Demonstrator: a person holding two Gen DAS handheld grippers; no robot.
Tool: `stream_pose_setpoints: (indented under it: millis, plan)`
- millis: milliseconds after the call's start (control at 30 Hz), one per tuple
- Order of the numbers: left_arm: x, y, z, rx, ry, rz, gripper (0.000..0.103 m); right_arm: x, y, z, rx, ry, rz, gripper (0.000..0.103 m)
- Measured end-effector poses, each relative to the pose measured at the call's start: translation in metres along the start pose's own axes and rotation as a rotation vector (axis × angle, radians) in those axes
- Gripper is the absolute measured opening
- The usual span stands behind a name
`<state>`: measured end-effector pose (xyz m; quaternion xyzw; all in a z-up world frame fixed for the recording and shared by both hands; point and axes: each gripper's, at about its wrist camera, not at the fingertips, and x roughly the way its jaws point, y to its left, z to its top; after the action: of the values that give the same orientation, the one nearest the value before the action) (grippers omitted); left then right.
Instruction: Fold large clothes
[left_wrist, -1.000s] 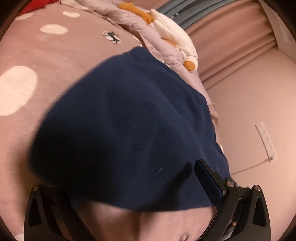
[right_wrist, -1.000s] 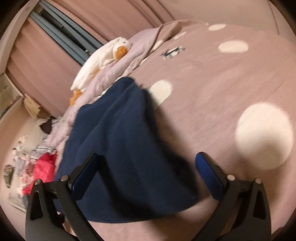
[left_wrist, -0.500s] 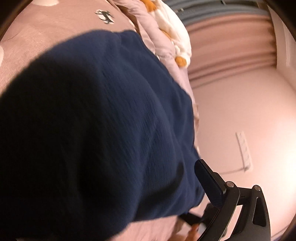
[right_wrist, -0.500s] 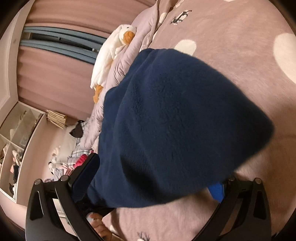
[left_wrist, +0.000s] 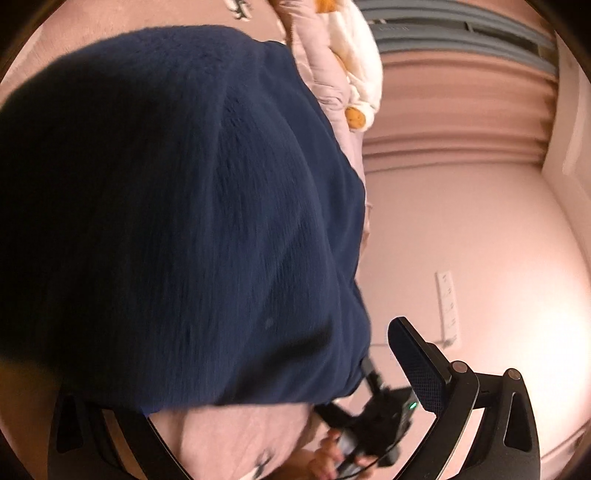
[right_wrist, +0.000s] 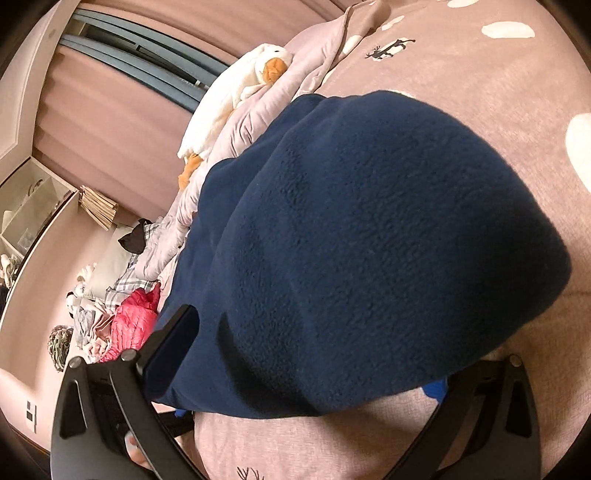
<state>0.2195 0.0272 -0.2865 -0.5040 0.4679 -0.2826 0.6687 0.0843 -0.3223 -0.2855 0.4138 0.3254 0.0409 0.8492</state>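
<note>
A large navy fleece garment (left_wrist: 177, 206) lies folded on the pink bedspread (right_wrist: 480, 81) and fills most of both views; it also shows in the right wrist view (right_wrist: 369, 240). My left gripper (left_wrist: 236, 373) is open, its jaws wide apart; the right finger (left_wrist: 417, 362) shows clear of the cloth, the left one is hidden under the garment's near edge. My right gripper (right_wrist: 310, 354) is open too, its left finger (right_wrist: 173, 339) beside the garment, the right finger mostly hidden beneath the fold.
A white plush duck (right_wrist: 236, 92) lies on a crumpled quilt (right_wrist: 258, 122) beyond the garment. A pile of clothes with a red jacket (right_wrist: 129, 325) sits left. A wall with a power strip (left_wrist: 448, 302) is right of the bed. Curtains (left_wrist: 461, 110) hang behind.
Both grippers have dropped low and close over the garment's near edge, so it now fills the views. The other gripper and hand have come into the left wrist view's bottom.
</note>
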Motion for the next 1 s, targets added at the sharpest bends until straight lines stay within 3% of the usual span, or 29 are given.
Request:
stream_pose_setpoints:
  millis: [133,233,333,500,600,700,867,1000]
  plan:
    - [-0.009,0.011,0.005,-0.056,-0.062,-0.025,0.102,-0.001,-0.008,0.009,0.061,0.007,0.039,0.103]
    - [-0.006,0.009,0.022,-0.085,-0.070,0.008,0.102,-0.005,-0.022,0.019,0.169,0.007,0.118,0.103]
    - [-0.005,0.014,0.033,-0.119,-0.095,-0.009,0.102,-0.006,-0.033,0.025,0.270,0.023,0.166,0.103]
    - [0.002,0.005,0.026,-0.065,-0.152,0.048,0.101,-0.001,-0.035,0.031,0.352,0.013,0.154,0.103]
    - [0.005,-0.002,0.019,-0.023,-0.205,0.169,0.081,0.006,-0.027,0.033,0.319,0.000,0.101,0.103]
    - [0.019,-0.009,-0.009,0.095,-0.275,0.275,0.073,0.013,-0.009,0.031,0.183,-0.036,-0.034,0.085]
    - [0.020,-0.014,-0.017,0.158,-0.287,0.314,0.064,0.020,0.010,0.023,0.017,-0.089,-0.157,0.071]
    - [0.016,-0.013,-0.020,0.197,-0.270,0.313,0.061,0.016,0.006,0.021,0.016,-0.071,-0.104,0.066]
